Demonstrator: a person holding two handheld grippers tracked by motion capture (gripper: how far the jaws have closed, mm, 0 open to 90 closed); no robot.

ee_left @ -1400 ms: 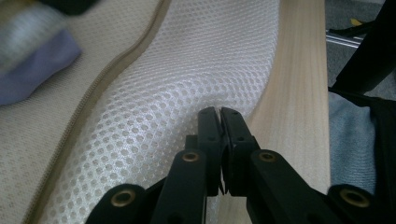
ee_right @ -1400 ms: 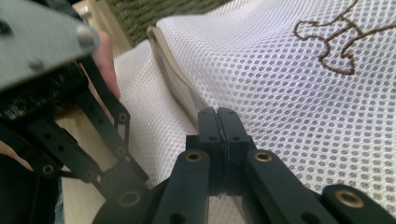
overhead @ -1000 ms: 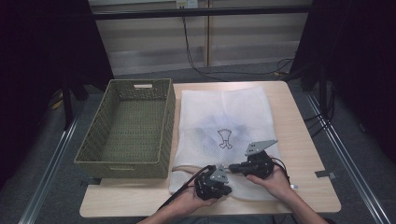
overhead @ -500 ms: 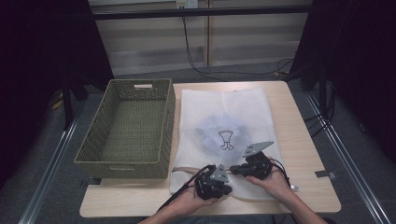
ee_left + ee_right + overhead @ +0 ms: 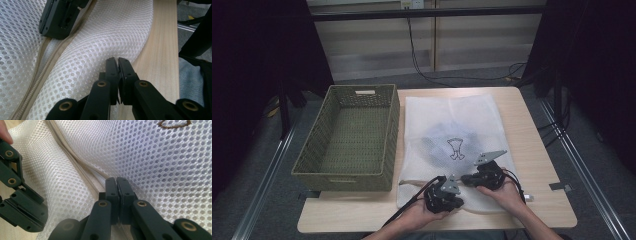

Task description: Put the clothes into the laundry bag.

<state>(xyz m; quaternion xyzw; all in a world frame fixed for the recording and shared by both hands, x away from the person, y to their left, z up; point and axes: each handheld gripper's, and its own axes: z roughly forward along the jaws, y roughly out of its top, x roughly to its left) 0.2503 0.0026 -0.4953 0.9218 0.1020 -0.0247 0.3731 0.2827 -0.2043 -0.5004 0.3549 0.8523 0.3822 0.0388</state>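
Right tool [image 5: 468, 179] has slid nearer, both pinched on mesh bag's [image 5: 452, 125] near edge beside left tool [image 5: 438, 189]

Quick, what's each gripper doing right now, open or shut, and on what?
Left gripper: shut, pinching the near edge of the white mesh laundry bag.
Right gripper: shut at the bag's beige zipper; cannot tell if it holds anything.

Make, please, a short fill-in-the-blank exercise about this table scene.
1. The white mesh laundry bag lies flat on the ______ table.
2. The woven olive-green basket stands to the ______ of the bag in the high view.
3. The left gripper has its jaws ______ at the bag's edge.

Missing words: wooden; left; shut
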